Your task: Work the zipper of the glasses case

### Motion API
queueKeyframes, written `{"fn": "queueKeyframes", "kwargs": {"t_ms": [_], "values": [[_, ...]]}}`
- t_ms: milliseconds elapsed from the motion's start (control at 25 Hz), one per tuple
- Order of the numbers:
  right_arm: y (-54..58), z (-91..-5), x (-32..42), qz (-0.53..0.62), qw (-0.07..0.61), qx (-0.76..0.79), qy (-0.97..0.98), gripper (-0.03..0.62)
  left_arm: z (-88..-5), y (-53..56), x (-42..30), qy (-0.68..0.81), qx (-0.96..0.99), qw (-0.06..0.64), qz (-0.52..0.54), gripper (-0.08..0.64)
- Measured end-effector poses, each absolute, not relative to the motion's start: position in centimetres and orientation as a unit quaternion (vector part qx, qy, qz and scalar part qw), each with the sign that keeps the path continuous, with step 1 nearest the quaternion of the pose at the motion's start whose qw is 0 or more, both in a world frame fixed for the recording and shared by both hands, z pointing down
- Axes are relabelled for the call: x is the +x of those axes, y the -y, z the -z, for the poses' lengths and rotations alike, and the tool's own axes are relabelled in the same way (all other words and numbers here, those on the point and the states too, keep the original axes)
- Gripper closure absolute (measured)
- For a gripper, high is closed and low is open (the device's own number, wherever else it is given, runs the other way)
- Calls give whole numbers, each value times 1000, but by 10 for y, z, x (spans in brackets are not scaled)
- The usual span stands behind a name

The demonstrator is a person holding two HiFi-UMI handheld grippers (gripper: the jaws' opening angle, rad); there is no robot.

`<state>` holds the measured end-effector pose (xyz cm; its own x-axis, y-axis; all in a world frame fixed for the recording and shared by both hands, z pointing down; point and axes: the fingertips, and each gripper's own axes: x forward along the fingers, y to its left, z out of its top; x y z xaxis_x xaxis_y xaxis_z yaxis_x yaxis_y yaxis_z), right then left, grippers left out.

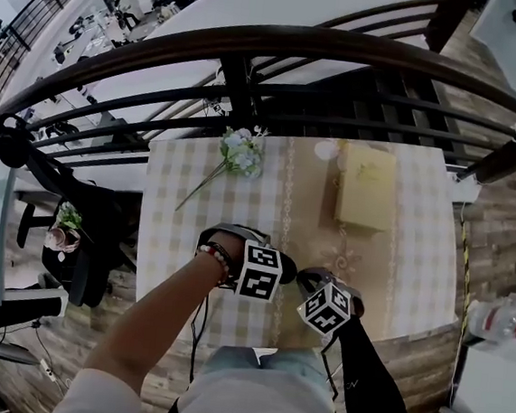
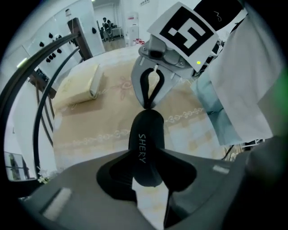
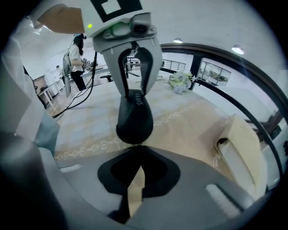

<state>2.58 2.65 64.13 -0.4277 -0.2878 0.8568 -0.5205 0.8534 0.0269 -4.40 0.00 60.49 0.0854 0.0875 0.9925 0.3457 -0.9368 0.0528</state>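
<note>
Black glasses case, lettered in white, held in the air between my two tools above the desk. Left tool: pointing down, jaws clamped on one end of the case, pads pressing its sides. Right tool: angled downward, jaws pressed almost fully together at the opposite end of the case; what exactly they pinch there is too small to make out. Desk surface: checked cloth with a beige patterned runner down its middle; lying on it, well apart from the case, a spray of pale flowers and a pale yellow box.
</note>
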Motion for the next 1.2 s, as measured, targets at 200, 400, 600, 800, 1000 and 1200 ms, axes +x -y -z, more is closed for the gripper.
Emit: {"fn": "queueKeyframes", "kwargs": {"t_ms": [200,400,600,800,1000,1200], "values": [[-4,-635,31,-110,479,263,830,562,-595,-15,-48,153,-759,43,632,443],[0,-634,29,-101,479,253,834,561,-578,-15,-24,110,-817,36,565,439],[-6,-638,30,-104,484,250,832,561,-586,-11,-13,57,-825,36,561,552],[-8,-641,32,-103,490,244,831,561,-599,-14,-13,29,-823,1,567,551],[-11,-642,32,-94,495,219,836,563,-599,-14,-14,20,-832,-24,554,551],[-14,-640,32,-90,499,209,836,563,-602,-13,-13,17,-824,-19,566,551]]}}
